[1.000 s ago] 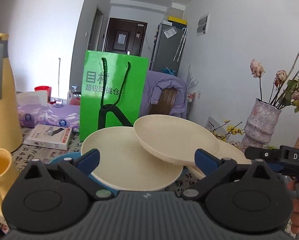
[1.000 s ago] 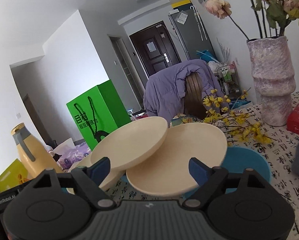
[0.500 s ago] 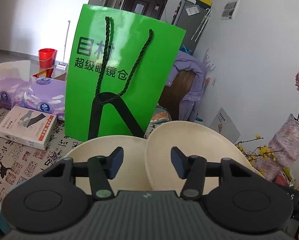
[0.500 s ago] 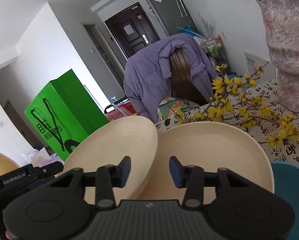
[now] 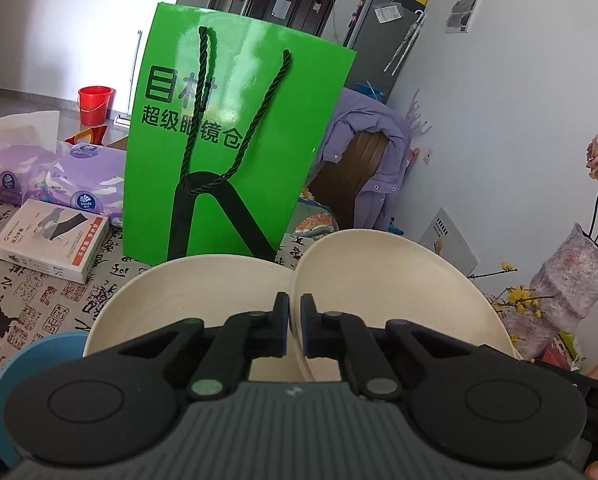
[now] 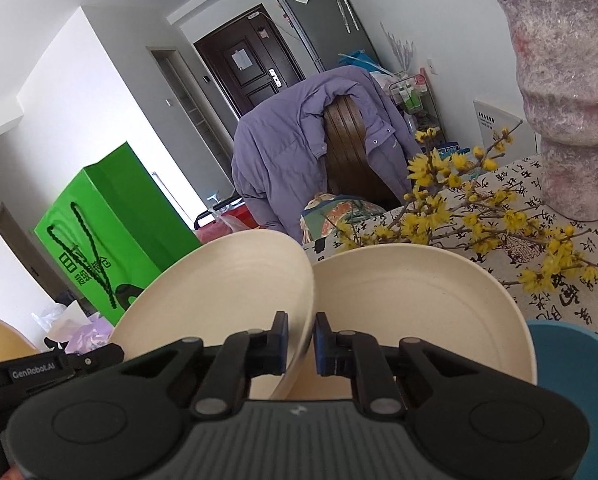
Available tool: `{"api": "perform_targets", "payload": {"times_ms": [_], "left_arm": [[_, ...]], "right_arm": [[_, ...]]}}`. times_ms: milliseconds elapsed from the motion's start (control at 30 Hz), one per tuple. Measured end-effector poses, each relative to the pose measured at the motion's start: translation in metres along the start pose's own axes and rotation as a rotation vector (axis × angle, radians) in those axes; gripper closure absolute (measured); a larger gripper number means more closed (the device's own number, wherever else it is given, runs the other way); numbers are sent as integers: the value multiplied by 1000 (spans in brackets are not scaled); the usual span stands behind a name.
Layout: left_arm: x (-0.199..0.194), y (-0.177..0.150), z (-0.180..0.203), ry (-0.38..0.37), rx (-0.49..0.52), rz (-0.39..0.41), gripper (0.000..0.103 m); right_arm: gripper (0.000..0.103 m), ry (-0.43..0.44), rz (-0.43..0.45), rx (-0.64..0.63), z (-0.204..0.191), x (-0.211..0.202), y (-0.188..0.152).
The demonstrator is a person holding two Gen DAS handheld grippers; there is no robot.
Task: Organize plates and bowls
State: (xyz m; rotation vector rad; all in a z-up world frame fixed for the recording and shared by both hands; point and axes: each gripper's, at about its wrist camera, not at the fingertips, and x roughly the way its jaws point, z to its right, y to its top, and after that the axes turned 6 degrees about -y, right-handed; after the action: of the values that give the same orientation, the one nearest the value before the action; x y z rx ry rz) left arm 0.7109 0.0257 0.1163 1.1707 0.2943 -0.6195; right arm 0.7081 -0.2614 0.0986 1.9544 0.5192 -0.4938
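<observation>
Three cream plates overlap on the patterned tablecloth. The top plate (image 5: 387,280) (image 6: 227,292) lies tilted across the other two. In the left wrist view my left gripper (image 5: 295,322) is shut on this plate's near rim, with a lower plate (image 5: 187,300) to its left. In the right wrist view my right gripper (image 6: 301,340) has the top plate's rim between its pads and its jaws are closing on it. The other lower plate (image 6: 419,304) lies to its right. A blue dish (image 5: 15,376) (image 6: 571,364) peeks out under the plates.
A green paper bag (image 5: 235,152) stands just behind the plates. Tissue packs (image 5: 79,184) and a white box (image 5: 47,236) lie at the left. A pink vase (image 6: 567,120) and yellow flower twigs (image 6: 479,216) stand at the right. A chair with a purple jacket (image 6: 299,148) is beyond the table.
Both grippers moved forward to the top plate and went from wide open to closed around its rim, one on each side. The plates fill more of both views.
</observation>
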Motion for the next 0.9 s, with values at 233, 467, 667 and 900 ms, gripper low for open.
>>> {"api": "perform_targets", "payload": {"times_ms": [233,467,667,900], "left_arm": [[-43,-9,23,-7,2,21,97],[-104,-37,59,-29,39,35,97],[-148,-75,83,-34,28,34,97],[-190,-121,104,-72,10,32,96]], "right_arm": [[90,7,33,-35,-1,-44,-2],[90,29,45,-36,18,-112,-13],[89,24,35,-66,36,-169,-31],[89,31,27,-58,70,-228,-61]]}}
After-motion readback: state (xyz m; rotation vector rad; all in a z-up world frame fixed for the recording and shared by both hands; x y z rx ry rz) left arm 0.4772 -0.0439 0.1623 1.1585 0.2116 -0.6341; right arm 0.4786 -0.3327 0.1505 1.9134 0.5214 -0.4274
